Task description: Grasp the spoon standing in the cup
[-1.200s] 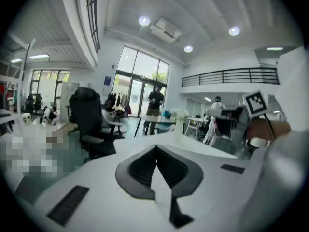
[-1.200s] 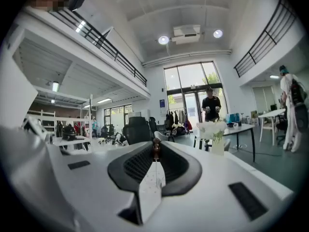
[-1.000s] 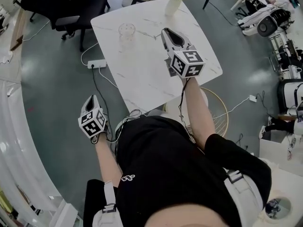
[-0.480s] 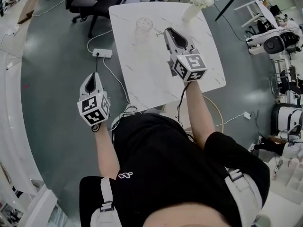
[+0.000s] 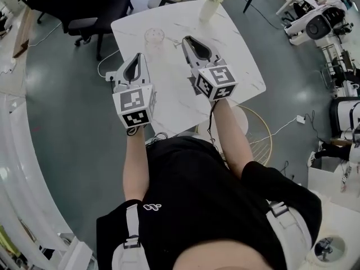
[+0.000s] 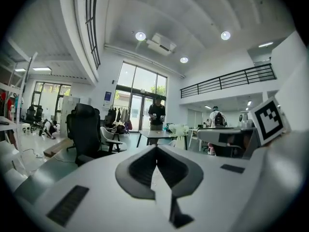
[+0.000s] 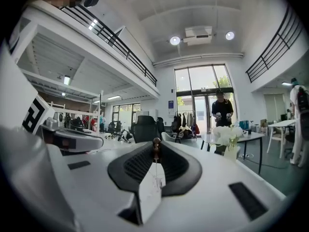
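A clear glass cup point(image 5: 153, 36) stands at the far left of the white marble table point(image 5: 236, 55); I see no spoon in it. My right gripper point(image 5: 188, 40) hovers over the table's middle, just right of the cup. Its jaws are closed on a thin dark brown stub point(image 7: 156, 148) that pokes up between the tips and looks like the spoon's handle end. My left gripper point(image 5: 136, 59) is raised over the table's left edge, level with the right one. Its jaws point(image 6: 156, 151) meet with nothing between them.
A white vase of white flowers point(image 5: 208, 0) stands at the table's far edge. A power strip point(image 5: 114, 76) and cables lie on the grey floor left of the table. Black office chairs point(image 5: 90, 10) stand at the far left, and a round wire stool point(image 5: 256, 131) at the near right.
My left gripper has risen from low beside the person's hip, over the floor, up to the table's left edge. The right gripper has stayed about where it was.
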A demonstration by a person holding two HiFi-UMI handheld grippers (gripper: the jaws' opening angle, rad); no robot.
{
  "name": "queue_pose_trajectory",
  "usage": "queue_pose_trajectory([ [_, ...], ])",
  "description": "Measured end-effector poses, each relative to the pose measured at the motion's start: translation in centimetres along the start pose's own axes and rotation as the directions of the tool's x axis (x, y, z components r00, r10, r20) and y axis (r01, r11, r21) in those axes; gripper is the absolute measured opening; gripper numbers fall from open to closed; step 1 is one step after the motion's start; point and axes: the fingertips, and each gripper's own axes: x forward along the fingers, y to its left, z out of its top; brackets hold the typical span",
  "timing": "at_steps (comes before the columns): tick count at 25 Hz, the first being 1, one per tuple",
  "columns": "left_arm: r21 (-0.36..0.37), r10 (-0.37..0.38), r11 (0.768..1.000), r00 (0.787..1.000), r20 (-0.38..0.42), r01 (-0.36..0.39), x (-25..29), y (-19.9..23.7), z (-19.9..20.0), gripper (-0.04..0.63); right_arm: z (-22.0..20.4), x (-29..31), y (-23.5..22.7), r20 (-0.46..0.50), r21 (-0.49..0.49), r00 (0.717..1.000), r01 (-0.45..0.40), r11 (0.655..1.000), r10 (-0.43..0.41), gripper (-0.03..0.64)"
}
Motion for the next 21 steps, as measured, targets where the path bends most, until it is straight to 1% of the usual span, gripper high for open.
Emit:
queue_pose_trajectory([
  [6, 0.02, -0.024, 1.0, 1.0, 0.009, 0.024, 1.5, -1.3, 0.6, 0.015, -0.2, -0.2, -0.8, -0.001, 0.002, 1.0, 0.012, 1.0, -0.012, 0.049],
  [15, 0.002, -0.016, 1.0, 1.0, 0.006, 0.016, 2.3, -1.0, 0.5, 0.015, -0.5, 0.5, -0.7, -0.016, -0.016, 1.0, -0.004, 1.0, 0.004, 0.049],
  [21, 0.019, -0.031, 0.999, 0.999, 0.013, 0.031, 2.8, -1.3, 0.7, 0.015, -0.8, 0.7, -0.7, -0.03, -0.026, 1.0, -0.01, 1.0, 0.009, 0.049],
])
